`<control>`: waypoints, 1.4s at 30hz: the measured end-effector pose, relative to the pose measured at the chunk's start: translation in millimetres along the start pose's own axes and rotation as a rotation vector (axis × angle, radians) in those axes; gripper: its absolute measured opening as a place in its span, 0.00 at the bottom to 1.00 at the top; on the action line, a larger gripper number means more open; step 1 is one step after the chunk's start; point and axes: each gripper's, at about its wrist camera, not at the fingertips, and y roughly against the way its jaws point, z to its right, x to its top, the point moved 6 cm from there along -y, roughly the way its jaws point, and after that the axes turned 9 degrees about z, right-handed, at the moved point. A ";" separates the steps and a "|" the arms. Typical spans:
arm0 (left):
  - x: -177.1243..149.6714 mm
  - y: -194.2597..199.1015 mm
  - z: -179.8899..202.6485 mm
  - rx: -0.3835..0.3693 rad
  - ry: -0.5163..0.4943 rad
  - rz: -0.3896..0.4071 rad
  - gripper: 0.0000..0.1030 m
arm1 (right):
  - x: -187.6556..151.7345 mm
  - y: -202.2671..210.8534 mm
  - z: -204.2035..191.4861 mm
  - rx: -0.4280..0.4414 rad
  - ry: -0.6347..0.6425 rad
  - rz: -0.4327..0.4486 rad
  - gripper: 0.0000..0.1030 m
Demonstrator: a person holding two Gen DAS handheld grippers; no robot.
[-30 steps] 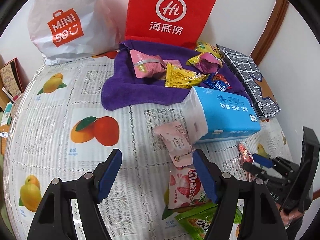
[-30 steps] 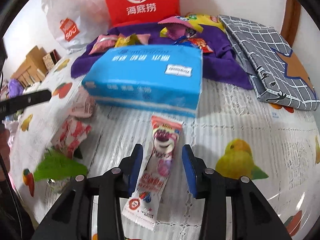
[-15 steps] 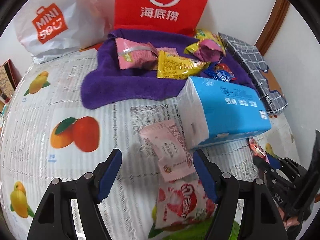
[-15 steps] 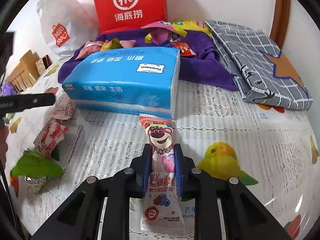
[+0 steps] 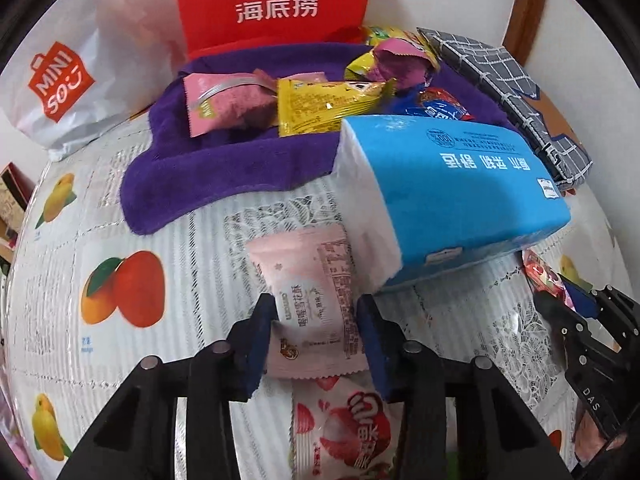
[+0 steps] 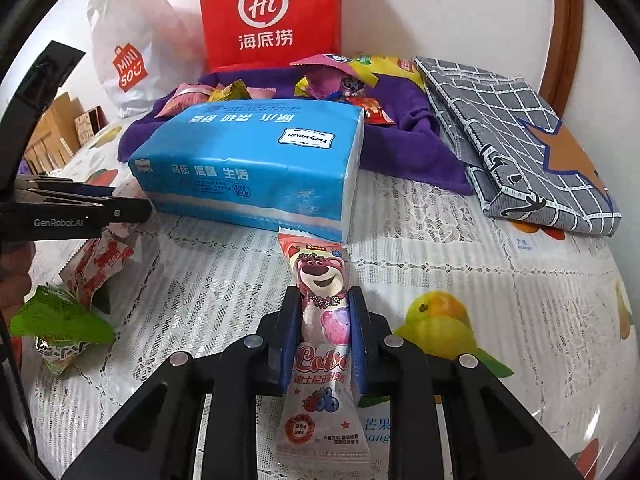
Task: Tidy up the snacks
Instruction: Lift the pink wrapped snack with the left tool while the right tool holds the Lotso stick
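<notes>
From my left wrist view, the strawberry packet (image 5: 352,432) runs off the bottom edge, and the tissue pack (image 5: 452,196) hides part of the blue-and-red snack (image 5: 436,108) behind it. From my right wrist view, the left gripper (image 6: 76,210) is cut off at the frame's side (its fingertips I can't separate), and the green packet (image 6: 60,320) is blurred.

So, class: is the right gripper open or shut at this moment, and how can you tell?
Shut. In the right wrist view the right gripper has both blue pads pressed against the sides of the Lotso bear snack packet, with no gap showing.
</notes>
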 end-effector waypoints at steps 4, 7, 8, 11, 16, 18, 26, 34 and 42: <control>-6.9 7.4 -13.7 -0.021 0.054 -0.003 0.35 | 0.0 -0.1 2.1 0.013 -0.017 0.001 0.22; -12.5 12.6 -27.4 0.008 0.084 -0.003 0.35 | 0.1 0.0 2.9 0.020 -0.027 0.002 0.23; -15.0 14.6 -32.8 0.021 0.091 -0.003 0.35 | 0.2 0.0 2.8 0.021 -0.029 0.002 0.23; -21.9 18.1 -49.3 0.055 0.118 -0.007 0.38 | 0.2 -0.3 2.9 0.021 -0.028 0.002 0.23; -24.3 15.6 -50.7 0.056 0.122 0.000 0.51 | 0.7 -1.1 3.6 0.014 -0.030 0.002 0.23; -23.5 12.0 -43.8 0.094 0.081 0.015 0.54 | 0.8 -1.3 3.9 0.012 -0.030 0.002 0.23; -23.6 15.0 -43.8 0.123 0.074 0.121 0.40 | 1.0 -1.7 4.0 0.012 -0.026 0.002 0.23; -26.7 16.5 -42.5 0.135 0.087 0.183 0.39 | 0.2 -1.8 3.0 0.012 -0.019 0.003 0.25; -26.7 16.0 -43.0 0.127 0.092 0.184 0.39 | 0.1 -1.8 1.9 0.005 -0.011 0.003 0.25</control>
